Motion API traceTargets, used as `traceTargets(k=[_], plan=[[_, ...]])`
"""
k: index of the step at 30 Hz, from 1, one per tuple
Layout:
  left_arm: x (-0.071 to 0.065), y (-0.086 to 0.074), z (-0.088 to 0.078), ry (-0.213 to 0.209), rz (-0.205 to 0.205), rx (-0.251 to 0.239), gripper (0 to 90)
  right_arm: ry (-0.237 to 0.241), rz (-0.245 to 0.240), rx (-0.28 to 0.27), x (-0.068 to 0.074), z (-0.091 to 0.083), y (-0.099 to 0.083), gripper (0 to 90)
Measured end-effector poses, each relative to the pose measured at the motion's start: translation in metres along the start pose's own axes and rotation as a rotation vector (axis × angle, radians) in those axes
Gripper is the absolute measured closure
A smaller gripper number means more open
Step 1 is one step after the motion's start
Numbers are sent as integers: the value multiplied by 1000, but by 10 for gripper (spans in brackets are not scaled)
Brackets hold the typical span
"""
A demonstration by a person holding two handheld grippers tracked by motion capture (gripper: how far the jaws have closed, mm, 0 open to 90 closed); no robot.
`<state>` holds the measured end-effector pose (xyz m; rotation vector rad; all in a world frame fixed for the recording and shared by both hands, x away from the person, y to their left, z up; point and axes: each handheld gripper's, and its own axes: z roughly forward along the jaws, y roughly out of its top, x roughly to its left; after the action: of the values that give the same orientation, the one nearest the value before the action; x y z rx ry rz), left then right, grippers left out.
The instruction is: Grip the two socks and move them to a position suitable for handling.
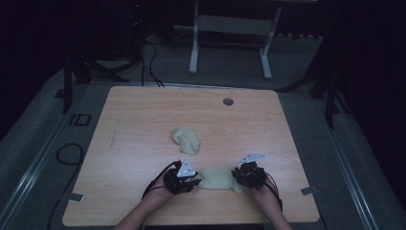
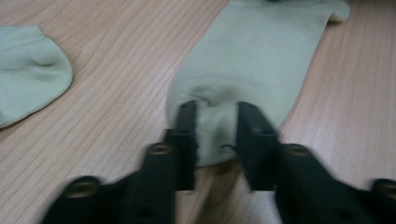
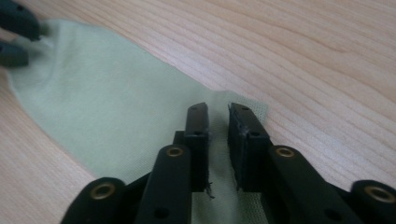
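The left gripper [image 1: 192,182], jaws parted, straddles one end of the limp sock [image 1: 218,178] near the table's [image 1: 143,115] front edge. The right gripper [image 1: 239,173] seems loosened too. Light, floppy: pinch it at the ends.

room: dim | floor [image 1: 230,62]: grey carpet | table [image 1: 143,115]: light wood | white frame [image 1: 230,28] behind

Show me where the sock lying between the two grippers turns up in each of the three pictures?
High view: the held sock lies near the table's front edge, between the two grippers.
Left gripper view: it stretches from the jaws up toward the top right.
Right gripper view: it spreads from the jaws toward the upper left.
Shared landmark: the light wooden table.
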<state>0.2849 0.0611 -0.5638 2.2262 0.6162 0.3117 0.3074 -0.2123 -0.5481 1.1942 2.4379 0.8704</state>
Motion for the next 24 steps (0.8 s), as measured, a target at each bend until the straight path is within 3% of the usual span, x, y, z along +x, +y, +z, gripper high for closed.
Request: traceTargets(k=[2,9,16,23,24], plan=[[-1,1,-7,3,-6,-15,527,3,-4,-5,-1,-4,3,681],[5,-12,-32,24,-44,-35,508,5,-5,-6,-8,-8,18,552],[14,-33,-52,73,-94,-43,485,24,-6,-17,-10,-1,41,522],[23,-53,-64,99,-145,-27,485,25,-47,-12,-1,9,67,505],[25,-62,-70,107,-171,-28,484,29,-62,-15,5,15,82,505]])
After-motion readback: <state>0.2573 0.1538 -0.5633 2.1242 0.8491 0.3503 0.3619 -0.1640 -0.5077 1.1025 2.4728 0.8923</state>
